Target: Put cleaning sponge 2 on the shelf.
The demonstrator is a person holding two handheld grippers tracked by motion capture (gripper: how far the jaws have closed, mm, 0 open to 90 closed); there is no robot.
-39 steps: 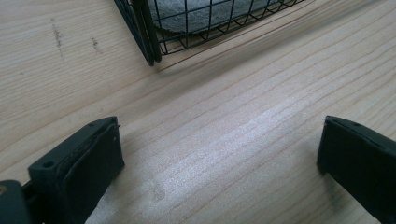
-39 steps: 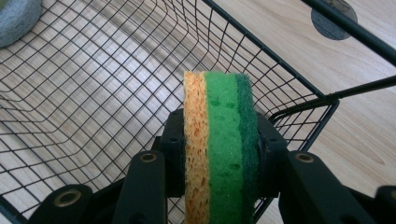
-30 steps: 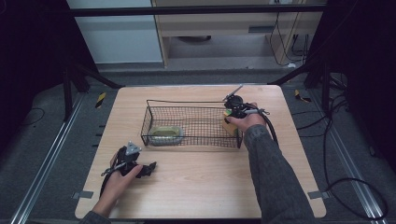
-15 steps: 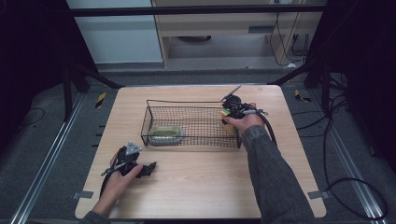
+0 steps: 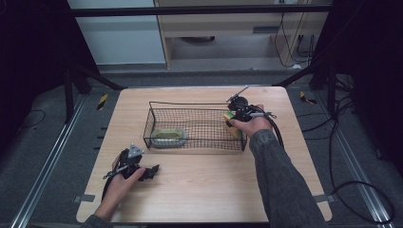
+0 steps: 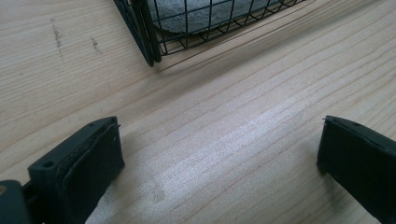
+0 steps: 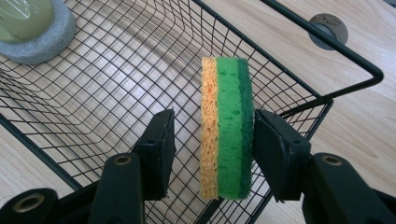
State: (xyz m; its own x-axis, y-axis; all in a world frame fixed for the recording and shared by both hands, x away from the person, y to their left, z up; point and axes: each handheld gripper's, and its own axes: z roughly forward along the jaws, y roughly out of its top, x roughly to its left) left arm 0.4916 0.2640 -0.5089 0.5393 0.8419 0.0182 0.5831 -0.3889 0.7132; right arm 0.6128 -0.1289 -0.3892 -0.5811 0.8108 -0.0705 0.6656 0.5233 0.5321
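The left gripper (image 6: pixel 219 168) has its two black jaws standing wide apart, low over the bare wooden table (image 6: pixel 233 121), with nothing between them. Beyond them, a corner of the black wire basket (image 6: pixel 149 32) holds something grey (image 6: pixel 196 14) seen through the mesh.

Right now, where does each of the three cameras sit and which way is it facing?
High view: above the person's side, facing forward and down on the table; both forearms show.
Left gripper view: on the left gripper, facing bare wood and a basket corner; its fingers show.
Right gripper view: on the right gripper, facing into the basket; its fingers flank a sponge.
Shared: all see the basket.
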